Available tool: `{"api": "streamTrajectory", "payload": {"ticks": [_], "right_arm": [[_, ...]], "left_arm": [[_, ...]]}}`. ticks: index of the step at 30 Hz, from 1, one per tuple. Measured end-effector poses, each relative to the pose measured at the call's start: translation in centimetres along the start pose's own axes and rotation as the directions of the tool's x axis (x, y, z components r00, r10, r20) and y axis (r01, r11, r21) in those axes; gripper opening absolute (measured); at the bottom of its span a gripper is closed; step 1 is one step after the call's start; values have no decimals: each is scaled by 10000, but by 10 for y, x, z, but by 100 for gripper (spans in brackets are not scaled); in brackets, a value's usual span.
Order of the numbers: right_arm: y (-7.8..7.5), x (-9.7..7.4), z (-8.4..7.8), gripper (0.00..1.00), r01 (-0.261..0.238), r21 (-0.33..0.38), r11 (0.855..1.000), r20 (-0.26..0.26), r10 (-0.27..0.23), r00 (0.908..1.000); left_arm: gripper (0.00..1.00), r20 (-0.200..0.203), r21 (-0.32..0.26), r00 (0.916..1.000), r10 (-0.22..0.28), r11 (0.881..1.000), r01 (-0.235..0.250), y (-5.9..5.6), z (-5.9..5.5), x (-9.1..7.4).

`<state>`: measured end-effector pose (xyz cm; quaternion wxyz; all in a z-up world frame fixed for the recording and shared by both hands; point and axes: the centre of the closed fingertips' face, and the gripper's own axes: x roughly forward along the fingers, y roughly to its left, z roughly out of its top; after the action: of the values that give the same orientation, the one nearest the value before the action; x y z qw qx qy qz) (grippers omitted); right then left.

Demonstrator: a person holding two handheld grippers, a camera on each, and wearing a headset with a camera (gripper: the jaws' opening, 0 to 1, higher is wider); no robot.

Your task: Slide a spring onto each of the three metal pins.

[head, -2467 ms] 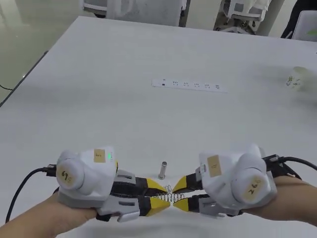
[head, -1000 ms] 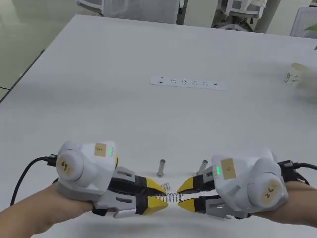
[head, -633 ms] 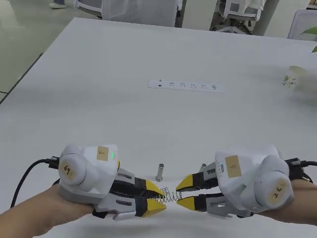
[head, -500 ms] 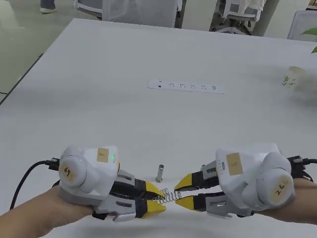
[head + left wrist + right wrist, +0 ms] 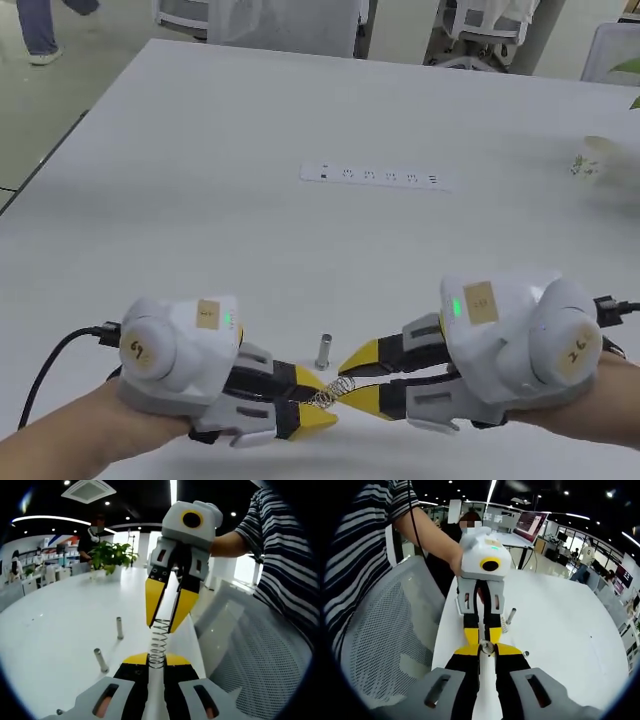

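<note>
**One spring, two grippers, pins waiting bare**

The white table [image 5: 200,200] stretches away from the person, and both grippers work at its near edge, nose to nose. The left gripper [image 5: 320,400] comes in from the left and the right gripper [image 5: 352,384] from the right. Far off lie a power strip [image 5: 378,177] and, at the far right, a paper cup [image 5: 590,160], both well clear of the job.

Just beyond the tips a metal pin [image 5: 324,352] stands upright. The left gripper view shows a second pin [image 5: 120,628] near it, and neither has a spring on it.

The spring [image 5: 328,394] hangs above the table between the two grippers. Each pair of jaws is drawn narrow, pinching one end of it. My guess is that it is held at both ends so one gripper can take a better hold and stand it over a pin.
</note>
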<state>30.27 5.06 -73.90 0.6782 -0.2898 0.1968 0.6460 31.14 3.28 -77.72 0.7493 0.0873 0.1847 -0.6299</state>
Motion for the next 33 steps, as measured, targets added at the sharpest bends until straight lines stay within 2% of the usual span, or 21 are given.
{"api": "streamTrajectory", "payload": {"ticks": [15, 23, 33], "right_arm": [[0, 6, 18, 8, 335, -336, 9989, 446, -320, 9985], [-1, 6, 18, 7, 419, -383, 9984, 510, -399, 9979], [-3, 6, 20, 7, 427, -661, 9969, 306, -407, 9987]], "left_arm": [[3, 207, -87, 9997, 91, 9999, -89, 0, 6, 4], [3, 203, -177, 9996, 181, 9997, -177, 0, 6, 4], [3, 285, -300, 9988, 387, 9988, -378, 2, 9, 3]]}}
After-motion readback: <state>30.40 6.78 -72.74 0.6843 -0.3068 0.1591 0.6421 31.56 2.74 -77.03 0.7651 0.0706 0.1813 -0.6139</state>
